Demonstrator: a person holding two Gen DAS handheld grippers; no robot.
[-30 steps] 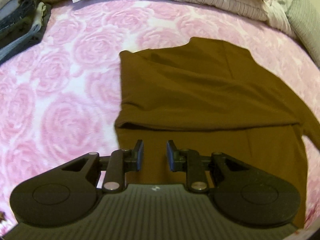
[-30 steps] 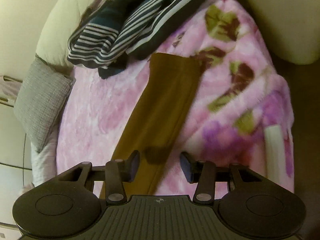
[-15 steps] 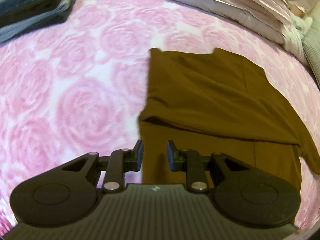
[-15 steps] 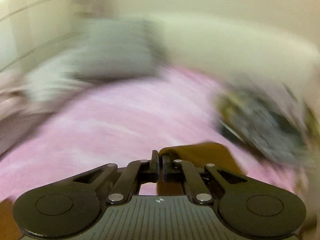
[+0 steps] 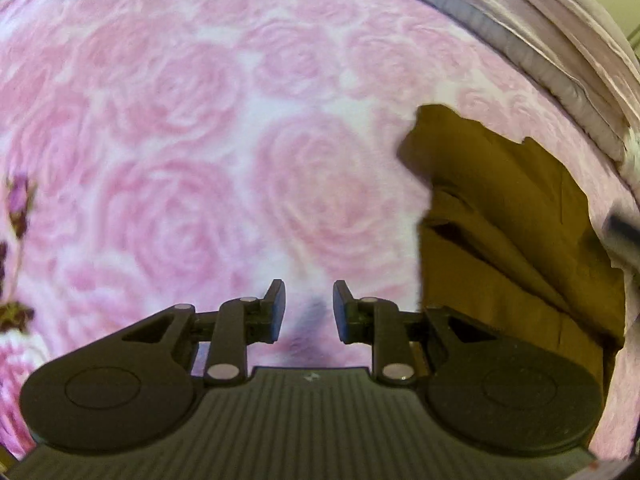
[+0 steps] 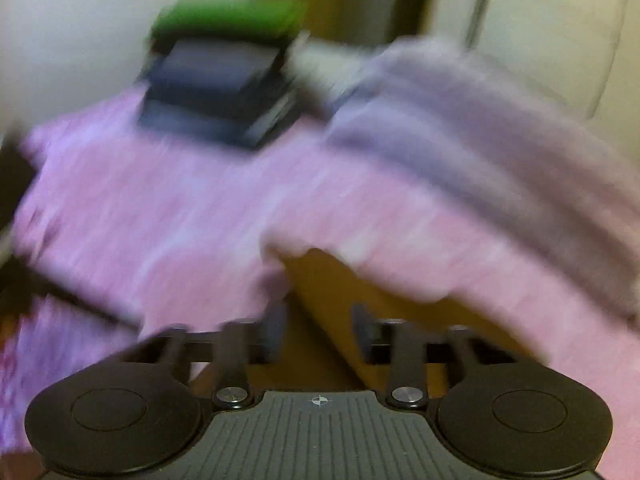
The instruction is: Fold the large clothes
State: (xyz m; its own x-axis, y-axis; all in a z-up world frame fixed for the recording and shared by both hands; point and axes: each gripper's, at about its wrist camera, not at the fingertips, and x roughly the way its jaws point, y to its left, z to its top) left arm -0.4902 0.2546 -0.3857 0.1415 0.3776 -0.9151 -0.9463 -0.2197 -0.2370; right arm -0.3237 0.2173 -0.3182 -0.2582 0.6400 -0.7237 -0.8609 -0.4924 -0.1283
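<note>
The brown garment (image 5: 500, 240) lies partly folded on the pink rose blanket (image 5: 180, 200), at the right of the left wrist view. My left gripper (image 5: 308, 308) hovers open over bare blanket just left of the garment's edge, holding nothing. The right wrist view is blurred by motion. There my right gripper (image 6: 320, 332) stands open, its fingers apart, with the brown garment (image 6: 340, 292) lying just below and ahead of them. A fold of pink blanket covers the cloth's far end.
A stack of folded dark clothes (image 6: 220, 92) with a green piece on top sits at the far side of the bed. Lilac striped bedding (image 6: 480, 140) is heaped at the right. Pillows (image 5: 560, 60) line the bed's far right edge.
My right gripper, shut on the brown sleeve half a second ago, has swung across and now stands open. My left gripper has slid left, off the garment onto bare blanket.
</note>
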